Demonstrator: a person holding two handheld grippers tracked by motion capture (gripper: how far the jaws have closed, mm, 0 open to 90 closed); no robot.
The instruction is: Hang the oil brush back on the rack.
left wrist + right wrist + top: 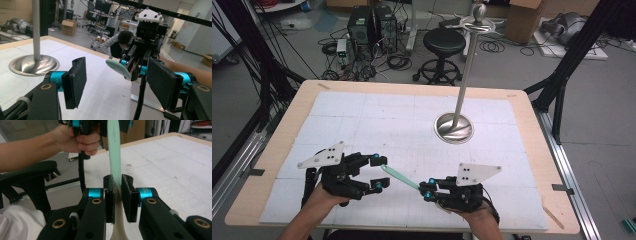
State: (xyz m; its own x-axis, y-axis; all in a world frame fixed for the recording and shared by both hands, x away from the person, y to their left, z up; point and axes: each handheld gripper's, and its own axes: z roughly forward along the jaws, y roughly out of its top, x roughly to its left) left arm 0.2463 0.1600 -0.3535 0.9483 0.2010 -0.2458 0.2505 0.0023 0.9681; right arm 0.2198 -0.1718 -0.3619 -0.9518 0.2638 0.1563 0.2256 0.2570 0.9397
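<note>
Meanwhile right gripper (428, 189) clamps the green spatula (399, 177), aimed between the left gripper's (377, 173) parted jaws.

The right tool (428, 189) grips a mint-green spatula (398, 177) whose tip lies between the left tool's (377, 173) open jaws.

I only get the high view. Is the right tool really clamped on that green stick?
Observer: Yes. In the right gripper view the right tool squeezes the green stick from both sides.
Operator: Is the stick green all along?
Observer: No. Below the grip its lower end turns cream.
Operator: And the left tool, has it got the tip?
Observer: Not yet. In the left gripper view the left tool stands open, and the stick's rounded tip hangs ahead of it, touching neither side.
</note>
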